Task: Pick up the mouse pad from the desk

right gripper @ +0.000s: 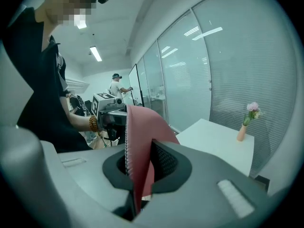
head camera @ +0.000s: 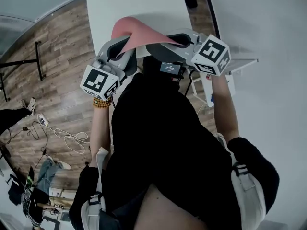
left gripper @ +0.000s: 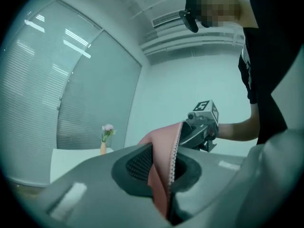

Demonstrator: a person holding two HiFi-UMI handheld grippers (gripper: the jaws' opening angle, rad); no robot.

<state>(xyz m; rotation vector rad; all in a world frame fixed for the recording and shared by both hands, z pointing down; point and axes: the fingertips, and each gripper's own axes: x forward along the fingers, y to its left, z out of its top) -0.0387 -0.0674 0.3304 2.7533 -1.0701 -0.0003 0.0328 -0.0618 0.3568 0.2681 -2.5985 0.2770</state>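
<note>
Two grippers share one pink pad (left gripper: 164, 139), each clamped on an opposite edge. On the left gripper (left gripper: 163, 175) the jaws are closed onto the sheet, and the stitched rim rises straight out from between their black faces. The right gripper (right gripper: 138, 167) pinches its edge the same way, jaws nearly together with only the thin sheet between them. From the head view the pad is up off the desk (head camera: 139, 6), arched between the two grippers and curling to a point on the left, close in front of the person's chest. The desk is white and lies beyond the pad. A small vase (right gripper: 242, 132) with a pink flower stands near its far edge, beside a glass wall (right gripper: 190, 65) with blinds behind it. A bead bracelet (head camera: 101, 102) circles the left wrist. Wood floor (head camera: 62, 56) spreads to the left, with a loose white cable (head camera: 67, 138) lying on it. At the picture's edge there seem to be someone's legs and shoes, though the view is too warped there to be sure. Another person (right gripper: 116, 87) stands far back along the glass
</note>
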